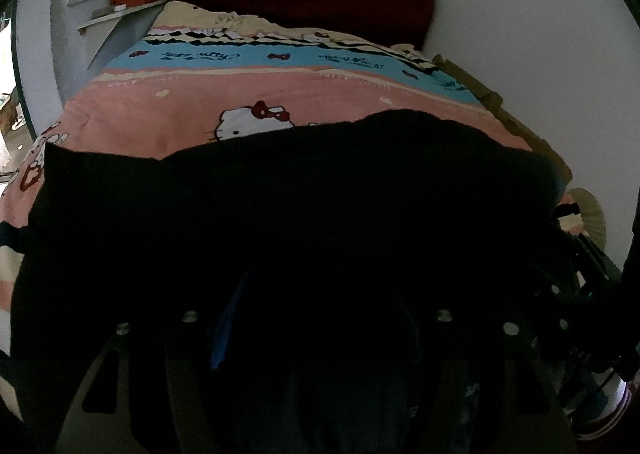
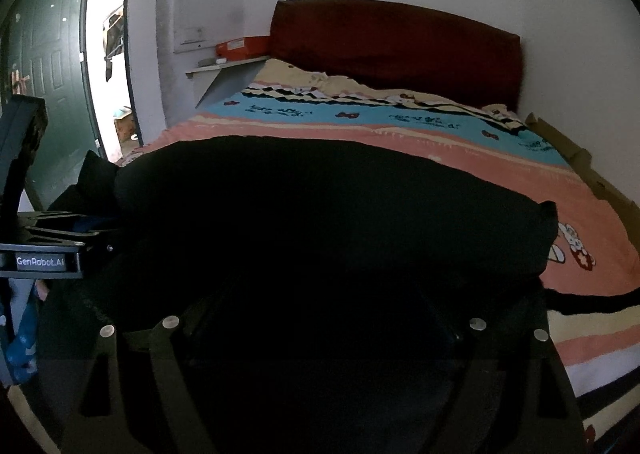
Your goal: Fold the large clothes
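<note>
A bed (image 2: pixel 460 173) with a pink cartoon sheet fills both frames, a black garment (image 1: pixel 320 193) spread across its lower half, hiding each hand-held gripper's (image 1: pixel 316 334) (image 2: pixel 320 334) fingertips, so their grip cannot be told.
</note>
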The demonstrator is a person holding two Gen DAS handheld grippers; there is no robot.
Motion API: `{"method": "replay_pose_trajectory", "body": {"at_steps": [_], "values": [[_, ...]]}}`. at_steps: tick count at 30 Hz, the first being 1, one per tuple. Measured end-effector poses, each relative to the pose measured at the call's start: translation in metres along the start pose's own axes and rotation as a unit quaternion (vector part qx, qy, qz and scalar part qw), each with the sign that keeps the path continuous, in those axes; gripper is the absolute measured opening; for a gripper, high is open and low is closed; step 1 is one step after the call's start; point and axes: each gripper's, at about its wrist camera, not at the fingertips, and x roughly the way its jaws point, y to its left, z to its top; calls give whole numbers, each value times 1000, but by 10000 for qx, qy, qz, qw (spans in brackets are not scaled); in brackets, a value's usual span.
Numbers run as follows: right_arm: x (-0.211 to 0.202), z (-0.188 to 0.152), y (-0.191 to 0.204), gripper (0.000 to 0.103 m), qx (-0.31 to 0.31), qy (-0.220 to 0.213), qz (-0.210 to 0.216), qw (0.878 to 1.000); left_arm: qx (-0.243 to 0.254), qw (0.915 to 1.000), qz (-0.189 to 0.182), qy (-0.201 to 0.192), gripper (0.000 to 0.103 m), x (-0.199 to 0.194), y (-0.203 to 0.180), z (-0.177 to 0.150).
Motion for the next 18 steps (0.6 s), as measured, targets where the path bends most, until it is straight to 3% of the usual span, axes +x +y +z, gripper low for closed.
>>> {"method": "replay_pose_trajectory", "body": {"at_steps": [18], "values": [[5, -21, 4, 83, 6, 123, -34, 9999, 55, 9997, 186, -122, 65, 5, -4, -31]]}}
